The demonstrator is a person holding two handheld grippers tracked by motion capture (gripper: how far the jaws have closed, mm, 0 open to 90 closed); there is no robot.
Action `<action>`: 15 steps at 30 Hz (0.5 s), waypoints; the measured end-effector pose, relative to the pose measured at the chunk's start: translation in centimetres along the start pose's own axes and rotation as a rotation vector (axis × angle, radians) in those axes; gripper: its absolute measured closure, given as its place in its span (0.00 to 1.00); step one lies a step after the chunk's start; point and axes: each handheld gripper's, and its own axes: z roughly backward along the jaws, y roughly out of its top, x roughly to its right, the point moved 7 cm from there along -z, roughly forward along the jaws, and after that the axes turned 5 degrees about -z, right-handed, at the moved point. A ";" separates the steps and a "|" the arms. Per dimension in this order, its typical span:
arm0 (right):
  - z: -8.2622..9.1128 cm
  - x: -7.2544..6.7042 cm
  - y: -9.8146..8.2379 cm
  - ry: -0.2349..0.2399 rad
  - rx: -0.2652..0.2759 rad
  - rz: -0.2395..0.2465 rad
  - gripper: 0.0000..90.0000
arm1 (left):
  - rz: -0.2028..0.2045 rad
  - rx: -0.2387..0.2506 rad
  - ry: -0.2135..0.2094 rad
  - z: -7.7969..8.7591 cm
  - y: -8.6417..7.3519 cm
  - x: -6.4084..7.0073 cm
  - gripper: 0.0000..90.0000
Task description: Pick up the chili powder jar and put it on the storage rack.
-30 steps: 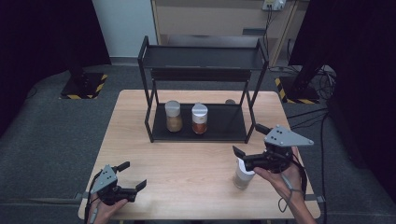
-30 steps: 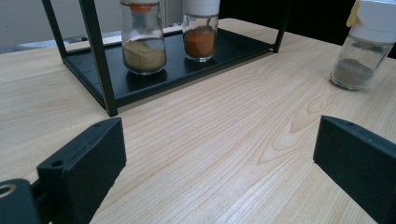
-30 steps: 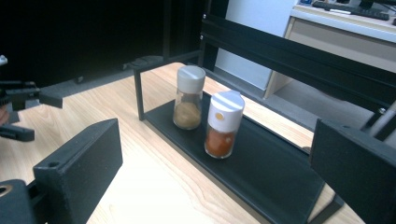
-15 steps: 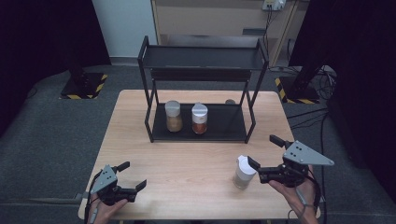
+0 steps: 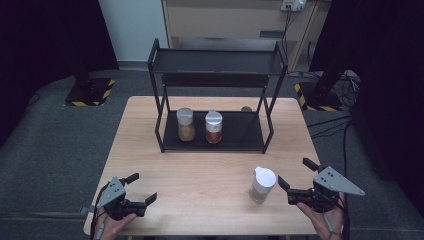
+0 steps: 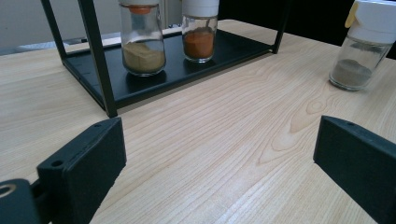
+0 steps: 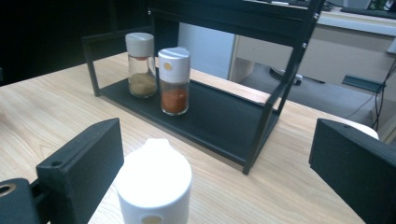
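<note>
Fingers of both grippers were held wide apart, with nothing gripped.

On the right gripper (image 5: 297,176), the fingers (image 7: 79,161) were spread just beside the white-capped spice jar (image 5: 262,184), which stood upright on the bench (image 5: 210,175) untouched. The left gripper (image 5: 141,188) was kept near the bench's front left corner, its fingers (image 6: 84,163) spread over bare wood. Two more jars (image 5: 199,125) were seen on the black rack's (image 5: 217,67) lower shelf.

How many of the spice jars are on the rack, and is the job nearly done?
Two jars stand on the rack's bottom shelf: the tan spice jar and the orange spice jar. The white-capped jar stands on the table, near the open right gripper, ungripped. It probably has to go on the rack. The left gripper is open, holding nothing.
</note>
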 end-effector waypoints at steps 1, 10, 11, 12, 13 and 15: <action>0.1 0.1 -0.3 -0.006 -0.002 -0.002 0.04 | 0.000 0.000 0.000 0.0 0.0 0.0 0.02; 0.0 0.8 -2.7 -0.035 -0.041 -0.028 0.04 | -0.005 0.004 0.002 0.0 0.0 0.0 0.02; 0.0 0.8 -3.0 -0.034 -0.043 -0.035 0.04 | -0.005 0.004 0.002 0.0 0.0 0.0 0.02; 0.1 0.9 -3.2 -0.035 -0.045 -0.037 0.04 | -0.005 0.004 0.002 0.0 0.0 0.0 0.02; 0.1 0.9 -3.4 -0.041 -0.046 -0.035 0.04 | -0.004 0.004 0.003 0.0 0.0 0.0 0.02; 0.2 1.0 -3.7 -0.041 -0.045 -0.045 0.04 | -0.004 0.004 0.003 0.0 0.0 0.0 0.02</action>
